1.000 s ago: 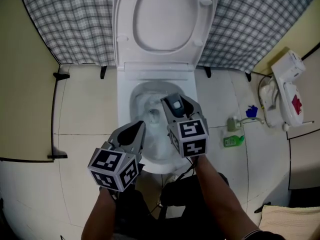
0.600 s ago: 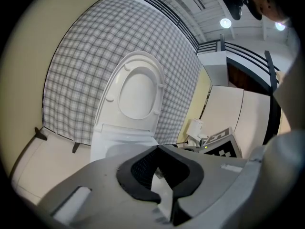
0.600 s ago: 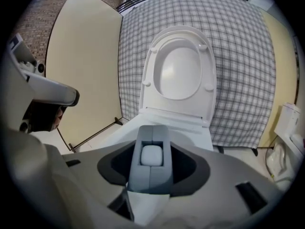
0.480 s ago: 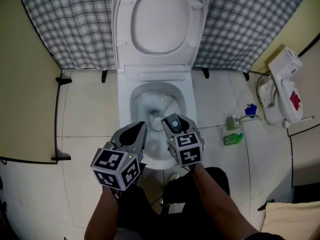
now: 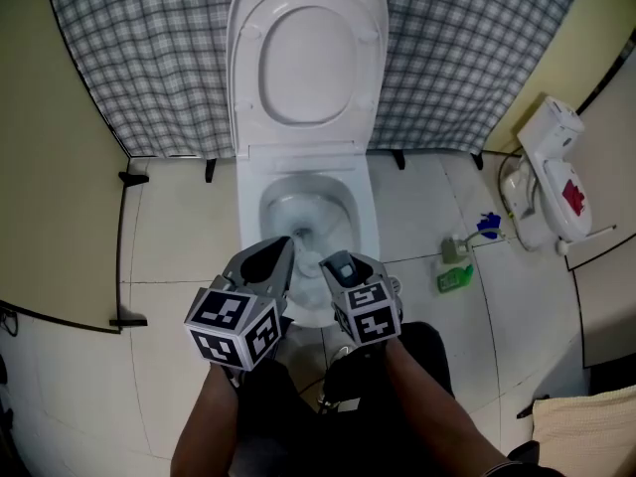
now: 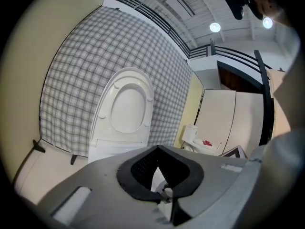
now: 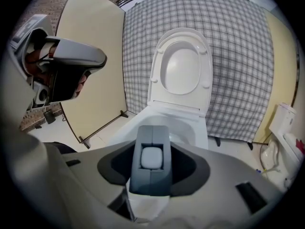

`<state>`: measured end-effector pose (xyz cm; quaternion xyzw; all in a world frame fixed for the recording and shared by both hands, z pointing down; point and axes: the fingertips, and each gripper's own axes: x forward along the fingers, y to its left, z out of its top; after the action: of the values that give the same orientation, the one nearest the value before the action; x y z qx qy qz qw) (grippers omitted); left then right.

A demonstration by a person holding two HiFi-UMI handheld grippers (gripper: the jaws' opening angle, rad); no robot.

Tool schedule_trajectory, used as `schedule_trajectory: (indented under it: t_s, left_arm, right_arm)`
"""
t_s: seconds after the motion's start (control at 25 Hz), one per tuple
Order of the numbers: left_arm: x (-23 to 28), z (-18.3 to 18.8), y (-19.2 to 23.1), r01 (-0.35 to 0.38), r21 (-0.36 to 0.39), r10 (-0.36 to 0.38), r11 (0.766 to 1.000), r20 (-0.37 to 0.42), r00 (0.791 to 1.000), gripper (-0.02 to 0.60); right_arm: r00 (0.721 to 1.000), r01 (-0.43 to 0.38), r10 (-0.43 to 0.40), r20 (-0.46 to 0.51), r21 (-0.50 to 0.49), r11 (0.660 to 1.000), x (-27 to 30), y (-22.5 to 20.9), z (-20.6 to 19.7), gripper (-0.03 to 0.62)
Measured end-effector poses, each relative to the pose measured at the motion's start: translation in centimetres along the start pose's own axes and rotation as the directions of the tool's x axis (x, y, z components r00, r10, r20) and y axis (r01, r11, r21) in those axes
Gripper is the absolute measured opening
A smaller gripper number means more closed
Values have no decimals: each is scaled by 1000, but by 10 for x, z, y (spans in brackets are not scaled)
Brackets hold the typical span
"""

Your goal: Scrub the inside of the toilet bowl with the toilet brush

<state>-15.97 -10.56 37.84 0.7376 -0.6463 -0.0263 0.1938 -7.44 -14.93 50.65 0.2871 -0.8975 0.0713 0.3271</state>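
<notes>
The white toilet has its lid and seat [image 5: 306, 53] raised and its bowl rim [image 5: 262, 207] open below. My right gripper [image 5: 339, 266] hangs over the bowl's front edge, shut on the grey-blue toilet brush handle [image 7: 151, 173], which I see end-on between the jaws [image 7: 152, 159]. The handle runs down into the bowl, and its brush end is mostly hidden. My left gripper [image 5: 280, 250] is just to the left, over the front left of the rim, its jaws [image 6: 158, 149] closed together with nothing in them.
A checked cloth [image 5: 139, 58] hangs behind the toilet. A beige panel [image 5: 50, 167] stands on the left. On the floor to the right are a green bottle [image 5: 455, 279], a small pale bottle [image 5: 453, 249] and a white unit [image 5: 552, 182]. The person's legs fill the bottom.
My right gripper has drawn back toward the bowl's front edge with the brush handle. The left gripper has barely moved. The head camera has tilted, so the toilet sits higher in view.
</notes>
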Motion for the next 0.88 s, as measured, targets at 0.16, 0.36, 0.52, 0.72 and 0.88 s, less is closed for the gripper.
schedule_trajectory:
  t_s: [0.16, 0.36, 0.52, 0.72, 0.88]
  left_arm:
    - [-13, 9, -20, 7, 35, -8, 999, 28, 1000, 9]
    - [-22, 15, -33, 22, 51, -25, 998, 40, 999, 9]
    - [-26, 21, -40, 25, 68, -29, 997, 56, 998, 9]
    - [-28, 25, -50, 39, 96, -45, 995, 63, 997, 9]
    - [-28, 18, -52, 40, 100, -48, 994, 73, 996, 11]
  right_arm:
    - [999, -6, 5, -35, -29, 1000, -29, 10, -6, 207]
    - [998, -15, 13, -60, -37, 999, -61, 20, -7, 207]
    - [998, -27, 24, -64, -51, 998, -88, 27, -6, 207]
    - [996, -35, 30, -86, -59, 998, -108, 36, -11, 207]
    - [996, -40, 33, -88, -69, 997, -108, 37, -20, 207]
